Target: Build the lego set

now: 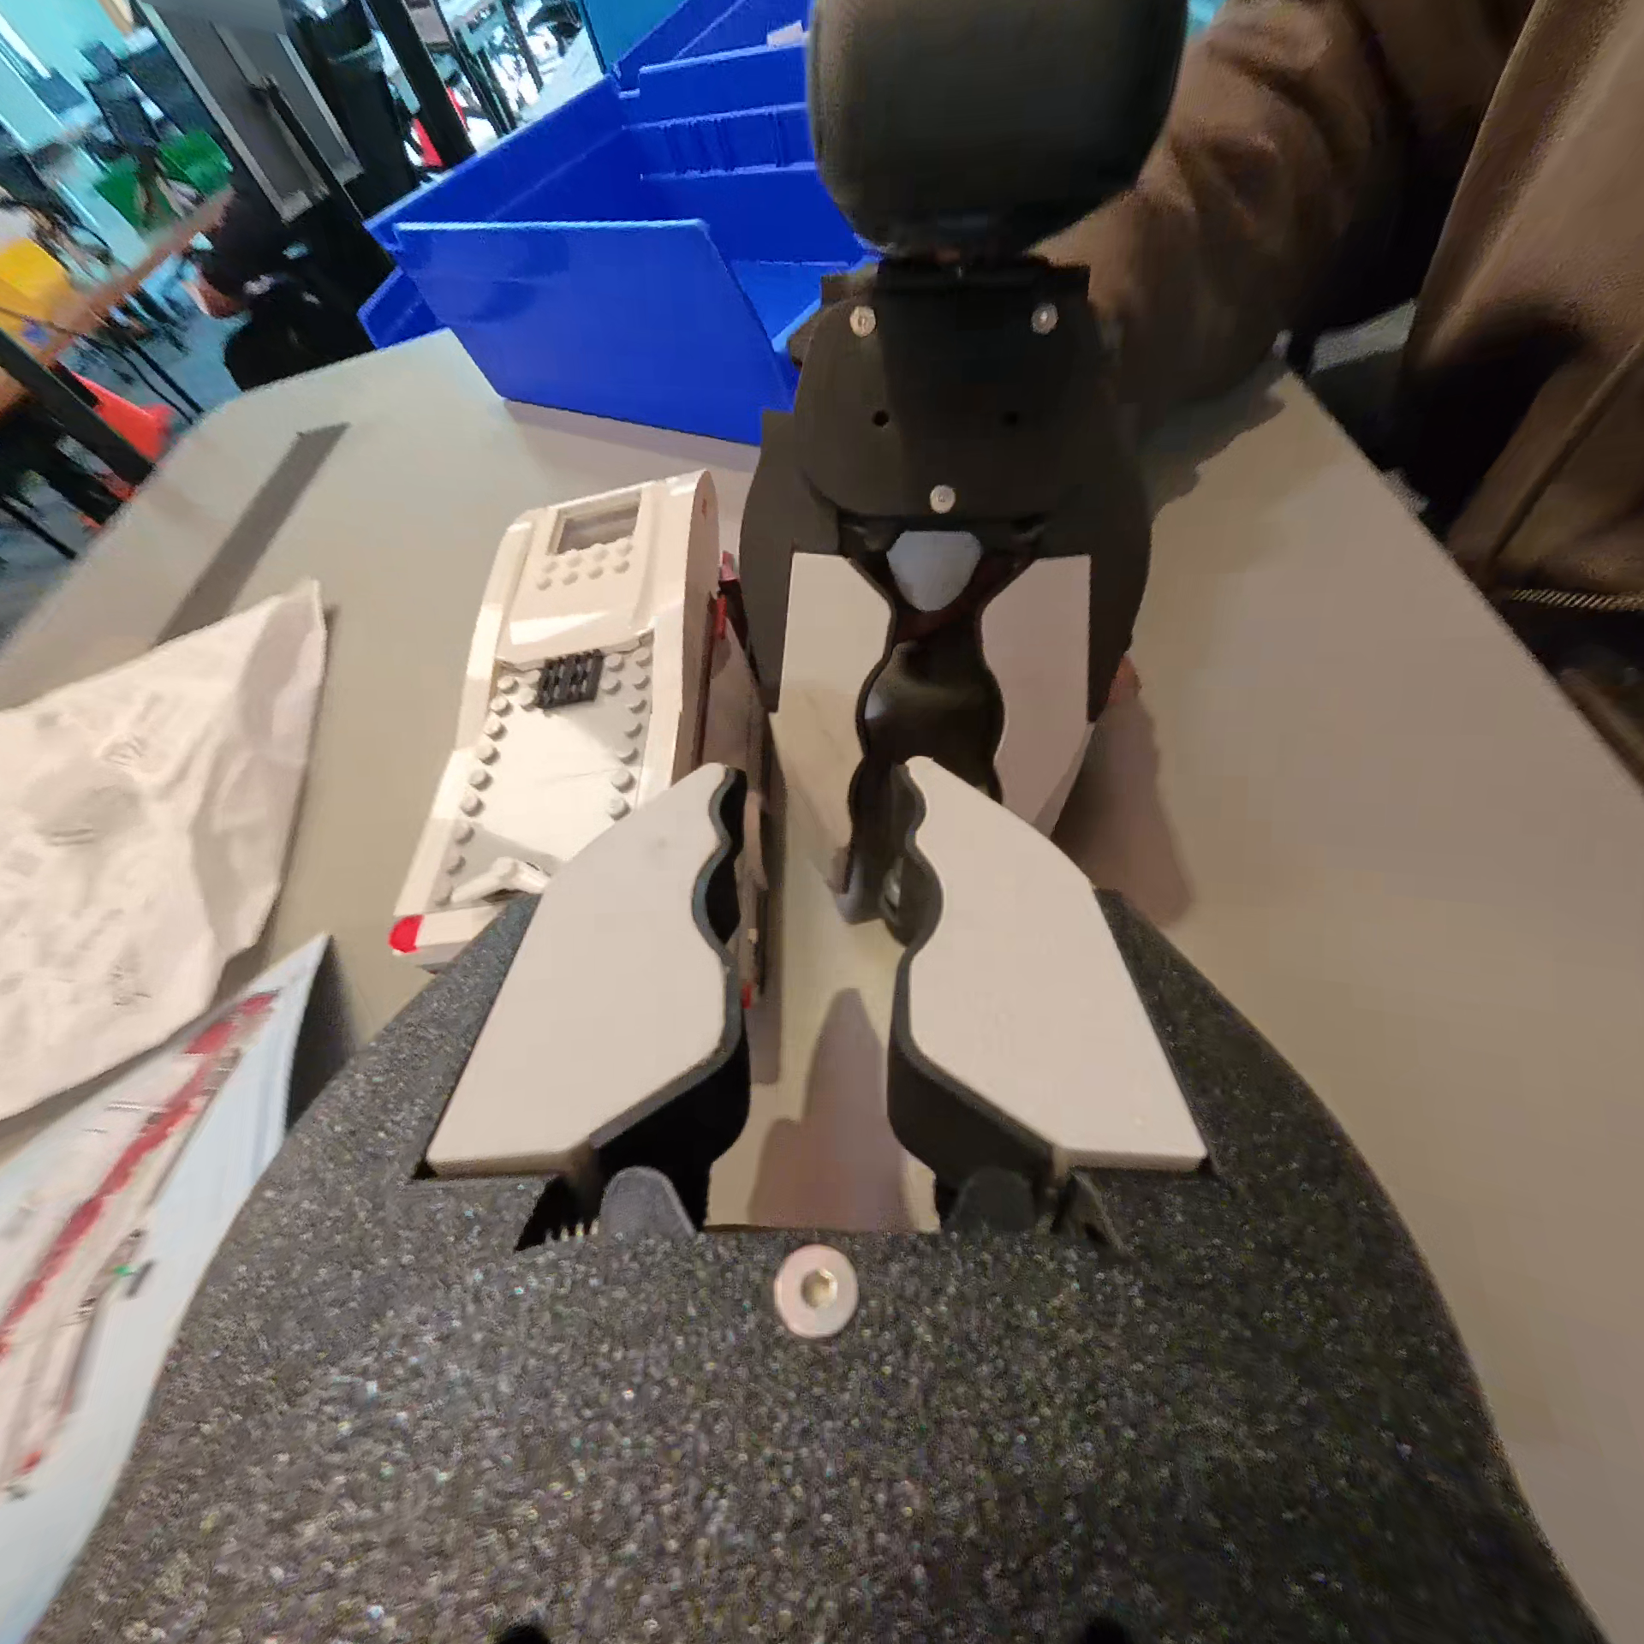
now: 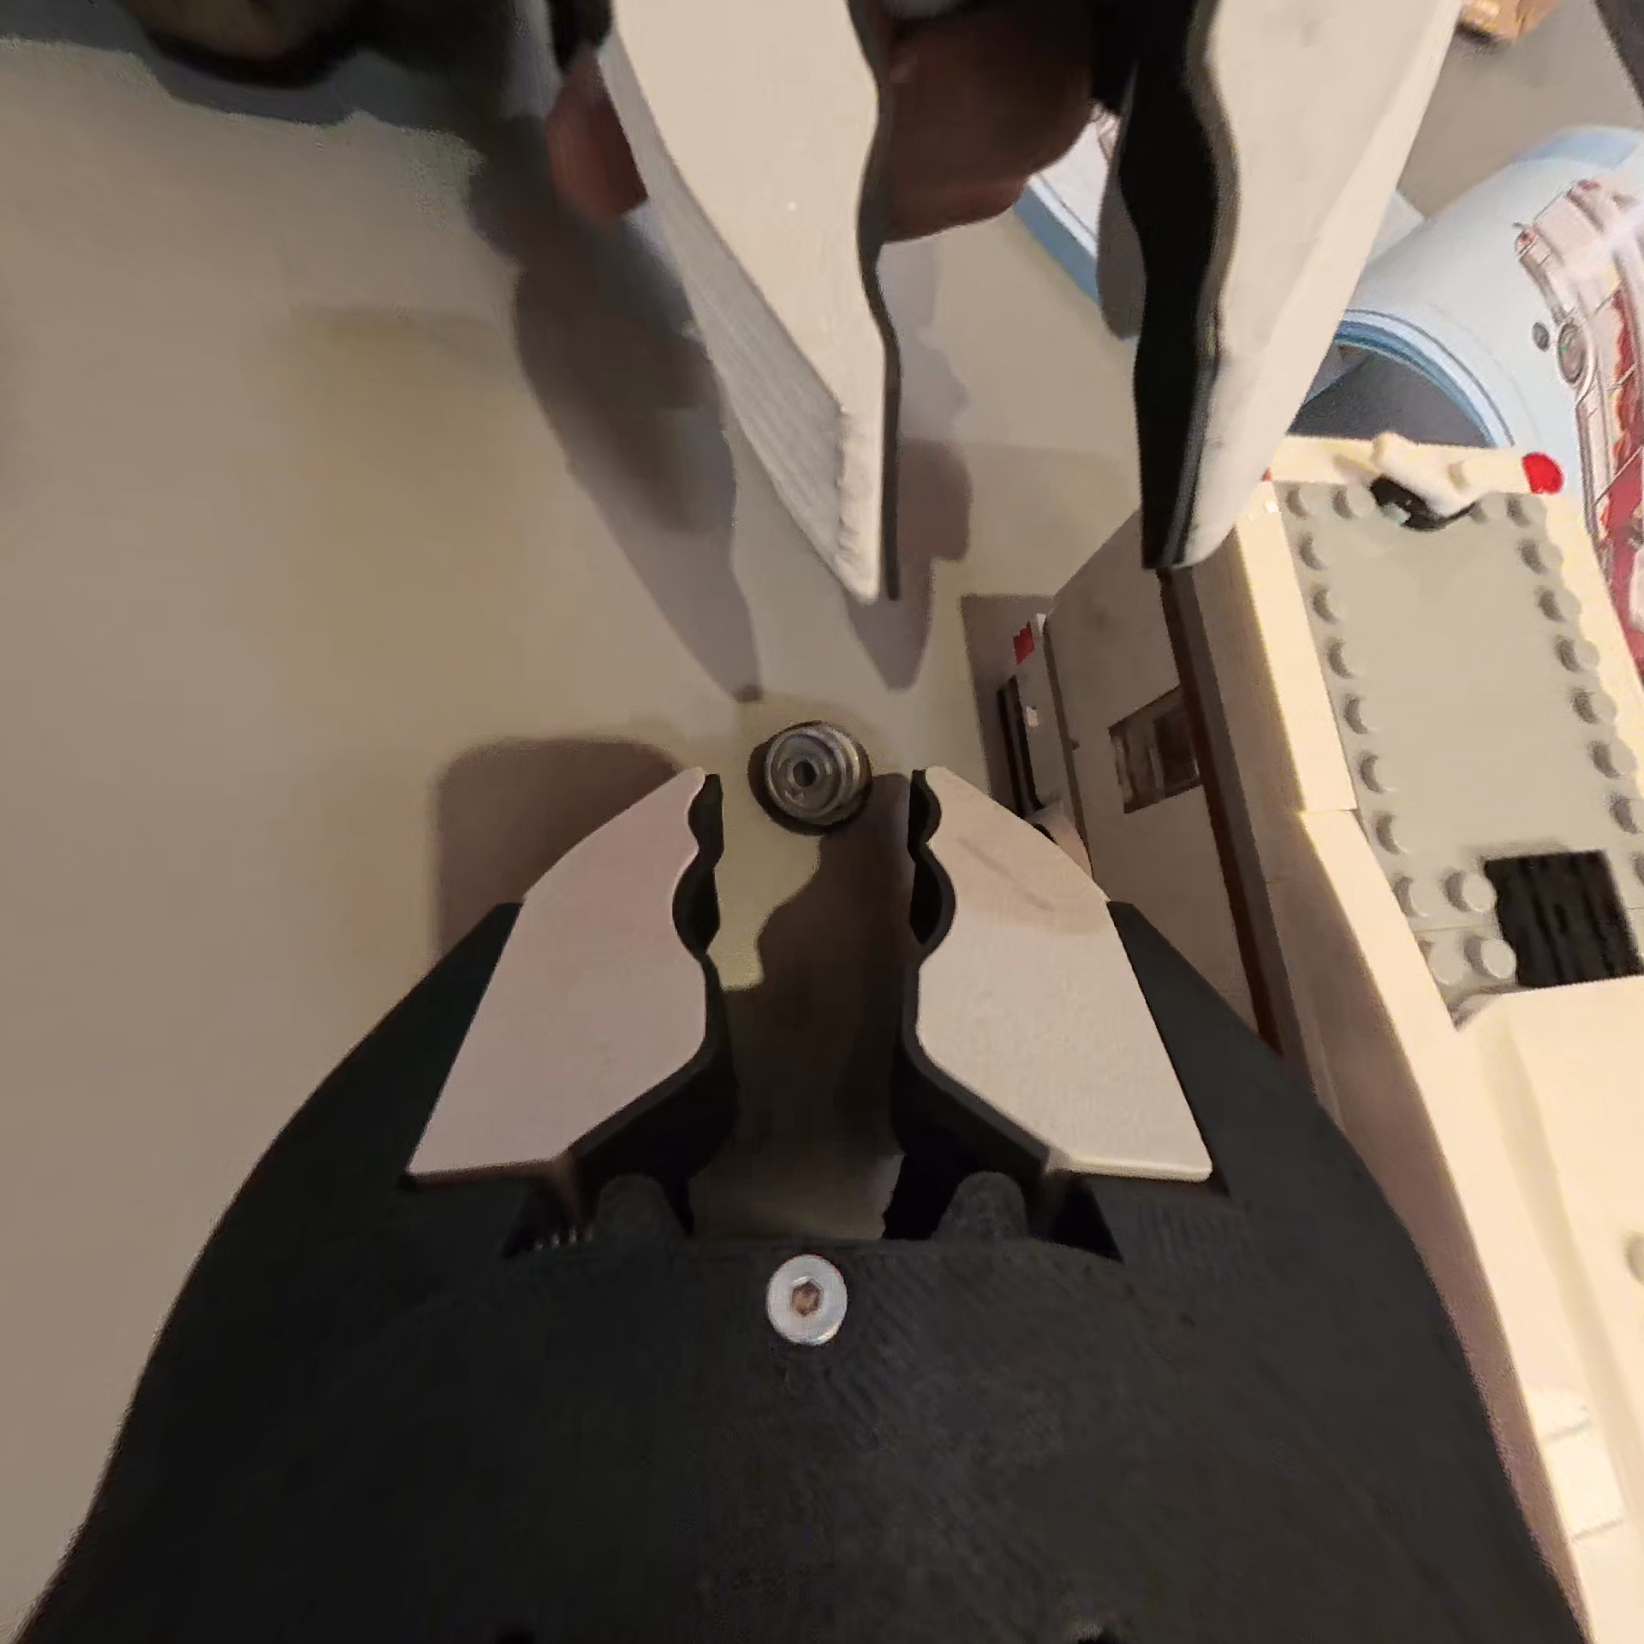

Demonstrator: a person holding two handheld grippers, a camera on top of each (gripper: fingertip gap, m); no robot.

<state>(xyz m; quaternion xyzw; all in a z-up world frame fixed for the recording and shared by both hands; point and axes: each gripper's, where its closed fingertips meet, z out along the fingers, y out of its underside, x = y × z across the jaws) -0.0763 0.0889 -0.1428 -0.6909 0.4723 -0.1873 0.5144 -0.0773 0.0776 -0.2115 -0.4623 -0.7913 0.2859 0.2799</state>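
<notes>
Right gripper (image 2: 809,783) — jaws apart, nothing between them; a small wheel (image 2: 808,777) lies on the table (image 2: 267,534) just beyond its tips. Left gripper (image 1: 823,783) opposite — jaws apart, bare, beside the white brick model (image 1: 569,703).

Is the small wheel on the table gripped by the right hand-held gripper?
No: the wheel lies on the table just beyond the open right hand-held gripper, untouched.
</notes>
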